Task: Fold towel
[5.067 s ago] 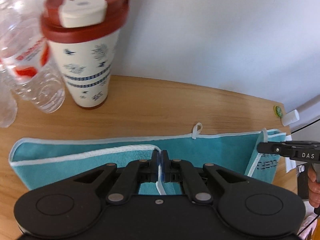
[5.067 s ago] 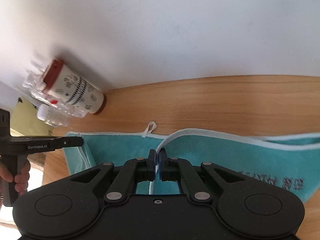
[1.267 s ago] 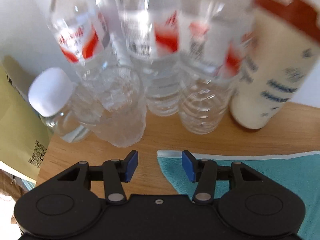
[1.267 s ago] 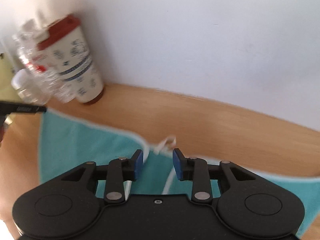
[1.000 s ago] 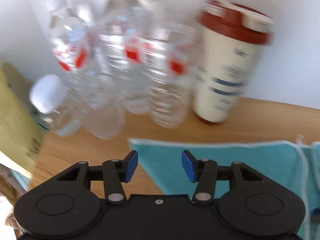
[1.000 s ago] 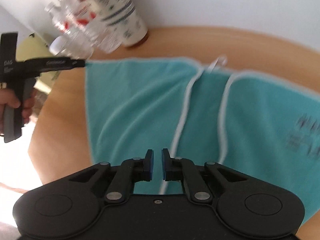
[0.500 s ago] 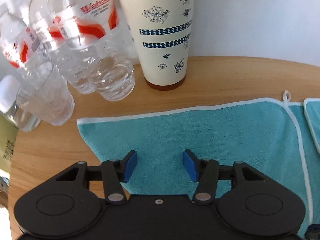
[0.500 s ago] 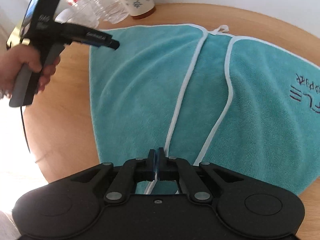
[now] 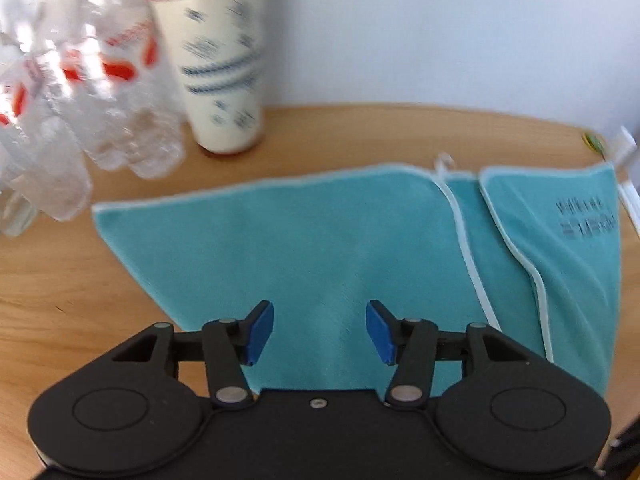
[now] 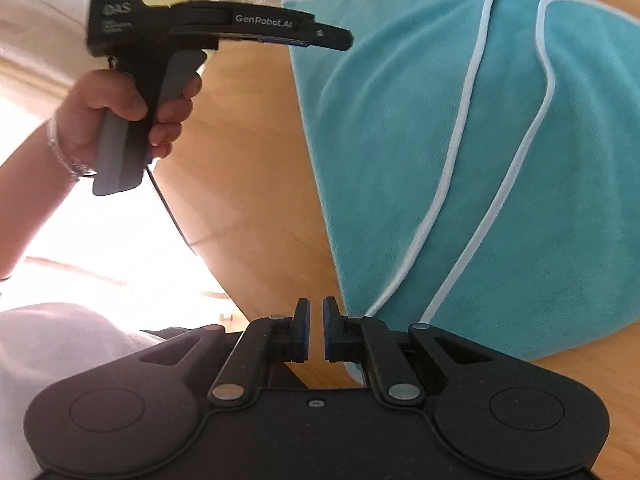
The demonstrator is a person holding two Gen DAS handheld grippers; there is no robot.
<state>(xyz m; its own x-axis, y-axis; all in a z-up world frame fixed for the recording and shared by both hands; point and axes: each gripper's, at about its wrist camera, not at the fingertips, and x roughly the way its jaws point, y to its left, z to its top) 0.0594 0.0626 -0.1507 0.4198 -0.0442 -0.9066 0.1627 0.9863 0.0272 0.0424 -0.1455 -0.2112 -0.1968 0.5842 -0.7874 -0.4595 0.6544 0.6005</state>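
towel (image 9: 340,248) folded, flaps meeting mid-cloth | long axis crosswise to left gripper (image 9: 320,330), gaping above it | right gripper (image 10: 316,334) at near edge, slightly parted, empty

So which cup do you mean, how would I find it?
Look at the round wooden table by the white wall. Behind the teal towel stands a tall cream cup with blue patterns. Unlike the clear plastic bottles beside it, it has a dark red lid.
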